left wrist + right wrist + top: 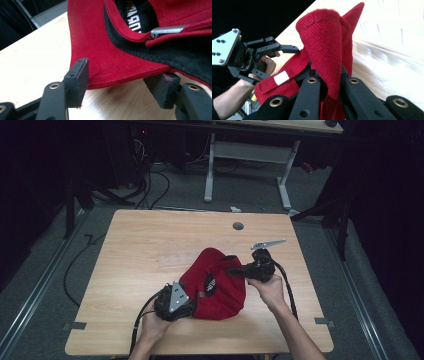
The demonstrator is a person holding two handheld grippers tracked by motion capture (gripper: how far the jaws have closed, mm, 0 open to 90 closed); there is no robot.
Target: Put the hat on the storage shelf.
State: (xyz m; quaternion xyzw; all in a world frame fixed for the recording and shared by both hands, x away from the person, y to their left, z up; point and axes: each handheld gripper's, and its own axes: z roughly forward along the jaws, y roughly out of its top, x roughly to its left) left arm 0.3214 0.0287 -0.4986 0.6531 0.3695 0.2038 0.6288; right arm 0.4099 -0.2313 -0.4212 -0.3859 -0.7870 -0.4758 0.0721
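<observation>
One red fabric cap [220, 287], two grippers, light wooden table [140, 250].
Right gripper [329, 82] pinches cap fabric; left gripper [122, 80] jaws wide around near-left brim.

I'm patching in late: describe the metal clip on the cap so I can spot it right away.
Start at the wooden table, where a red cap lies between the two hand-held grippers. In the left gripper view, look at the cap's red strap over the black lining. The clip is a small flat silver bar there, the one shiny metal piece among fabric.
</observation>
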